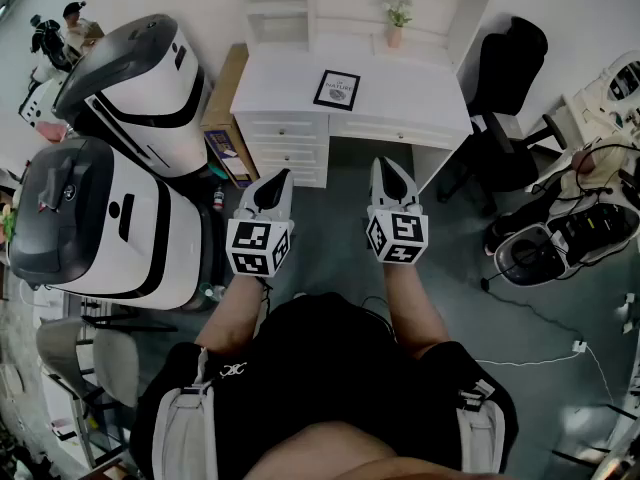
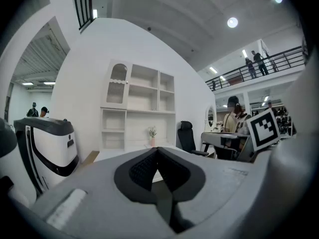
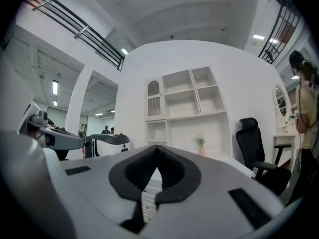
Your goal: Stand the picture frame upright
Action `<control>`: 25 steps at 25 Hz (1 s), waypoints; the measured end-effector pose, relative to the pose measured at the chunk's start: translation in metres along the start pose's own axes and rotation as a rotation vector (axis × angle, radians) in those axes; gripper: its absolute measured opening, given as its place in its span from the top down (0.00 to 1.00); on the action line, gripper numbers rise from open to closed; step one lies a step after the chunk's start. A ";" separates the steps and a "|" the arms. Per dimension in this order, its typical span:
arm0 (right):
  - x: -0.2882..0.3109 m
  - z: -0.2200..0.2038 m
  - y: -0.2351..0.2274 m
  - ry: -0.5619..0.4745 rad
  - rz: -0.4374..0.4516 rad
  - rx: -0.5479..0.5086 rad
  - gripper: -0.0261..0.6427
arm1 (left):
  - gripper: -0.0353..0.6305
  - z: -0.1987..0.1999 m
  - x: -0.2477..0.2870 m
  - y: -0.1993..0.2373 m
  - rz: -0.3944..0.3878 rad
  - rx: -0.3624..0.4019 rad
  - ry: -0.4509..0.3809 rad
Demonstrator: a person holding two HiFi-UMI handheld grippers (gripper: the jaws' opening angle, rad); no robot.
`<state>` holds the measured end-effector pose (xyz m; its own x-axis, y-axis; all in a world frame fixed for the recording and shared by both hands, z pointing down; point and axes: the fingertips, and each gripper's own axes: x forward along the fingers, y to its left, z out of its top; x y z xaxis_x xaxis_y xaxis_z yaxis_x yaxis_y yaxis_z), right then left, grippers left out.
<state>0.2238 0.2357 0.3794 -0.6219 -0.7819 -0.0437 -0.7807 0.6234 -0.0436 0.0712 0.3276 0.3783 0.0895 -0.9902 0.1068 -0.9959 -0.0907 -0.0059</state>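
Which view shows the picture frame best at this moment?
The head view: the picture frame appears to lie flat on the desk, seen whole from above. The left gripper view and right gripper view take in the plant at the desk's back, but the frame cannot be made out in either.

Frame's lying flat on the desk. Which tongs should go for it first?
Right, marginally. The left tongs and right tongs are both shut, empty and short of the desk. The frame lies ahead between them, slightly nearer the right.
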 end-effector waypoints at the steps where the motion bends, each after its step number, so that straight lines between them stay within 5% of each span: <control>1: 0.000 -0.001 0.003 -0.002 0.001 0.003 0.96 | 0.92 -0.001 -0.001 0.002 -0.001 -0.001 -0.001; 25: 0.048 -0.012 0.061 0.020 -0.060 0.007 0.96 | 0.92 -0.010 0.002 0.090 -0.046 -0.028 -0.014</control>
<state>0.1460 0.2362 0.3870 -0.5752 -0.8177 -0.0211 -0.8161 0.5754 -0.0529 -0.0189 0.3184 0.3876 0.1350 -0.9866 0.0920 -0.9907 -0.1331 0.0269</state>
